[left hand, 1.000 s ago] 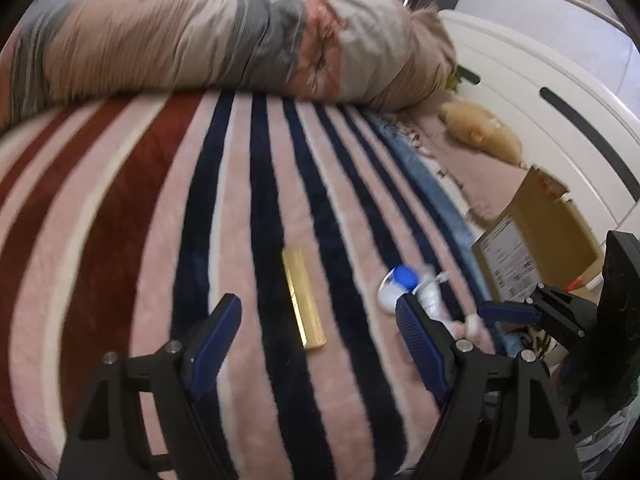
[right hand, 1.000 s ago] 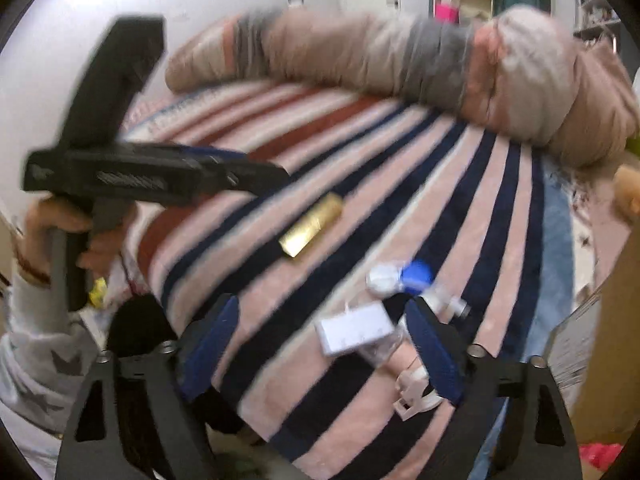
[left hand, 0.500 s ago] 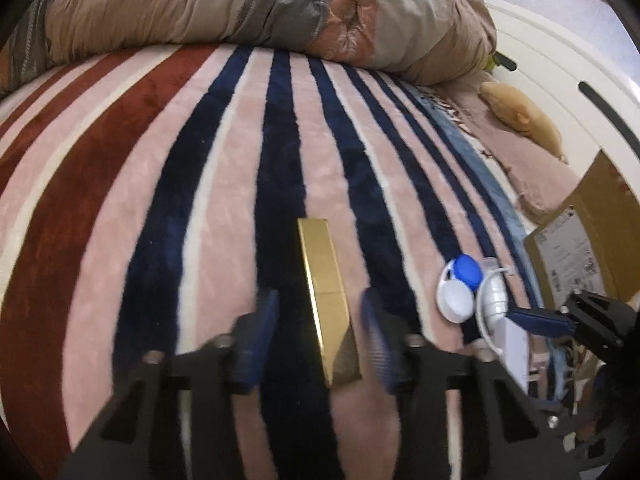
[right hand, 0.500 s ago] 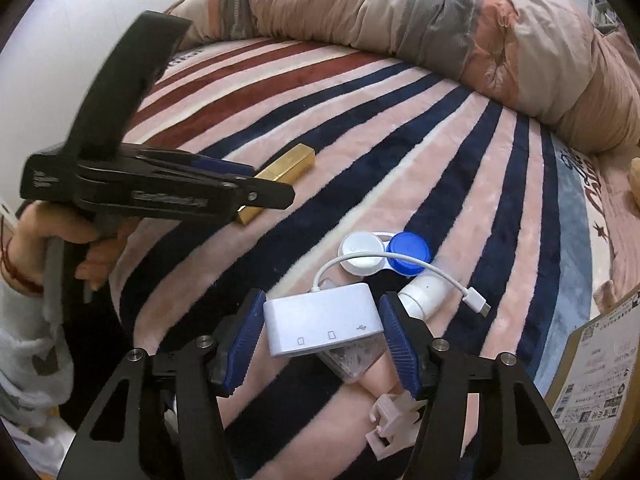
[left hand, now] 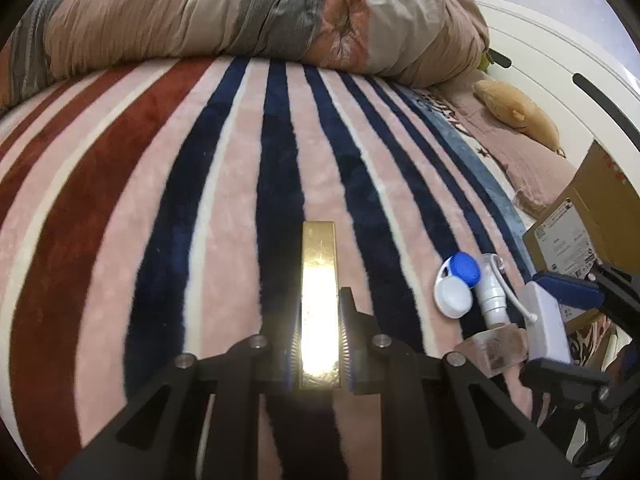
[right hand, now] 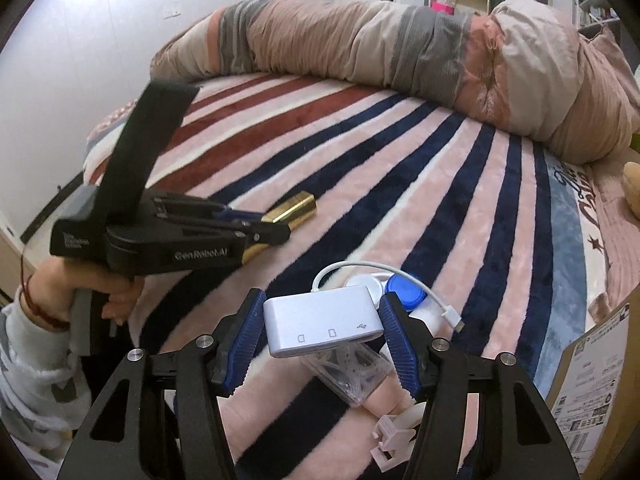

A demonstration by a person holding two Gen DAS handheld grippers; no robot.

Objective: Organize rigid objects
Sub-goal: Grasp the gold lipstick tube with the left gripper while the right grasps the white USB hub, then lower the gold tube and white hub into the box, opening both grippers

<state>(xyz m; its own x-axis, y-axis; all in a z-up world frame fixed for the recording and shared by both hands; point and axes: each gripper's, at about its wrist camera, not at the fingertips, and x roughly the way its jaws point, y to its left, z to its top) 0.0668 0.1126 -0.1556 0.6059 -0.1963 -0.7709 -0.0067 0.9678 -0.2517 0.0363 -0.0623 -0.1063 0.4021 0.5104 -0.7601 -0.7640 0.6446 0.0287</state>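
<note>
Grip comes first at this moment. In the left wrist view the left gripper point(left hand: 320, 346) is closed on the near end of the gold bar point(left hand: 319, 280); both pads press its long sides, and most of the bar reaches forward past the fingertips, lying on the striped blanket point(left hand: 224, 200). The jaws have just been closing, with the bar between them. In the right wrist view the right gripper point(right hand: 320, 334) has also just been closing and now holds the white hub point(right hand: 322, 326) by its two short ends, half open because the hub is wide. The hub sits on a clear case point(right hand: 352, 376), and its cable point(right hand: 400, 276) loops over the lens case point(right hand: 390, 290) just behind.

To do the step well, the left hand should probably lift straight up and slowly, since the bar is held at one end and its far end may sink. The right hand should rise gently so that the cable does not drag the lens case. A cardboard box point(right hand: 600, 360) stands near at the right; it may be the place for them. The rolled duvet point(right hand: 400, 48) lies far behind.
</note>
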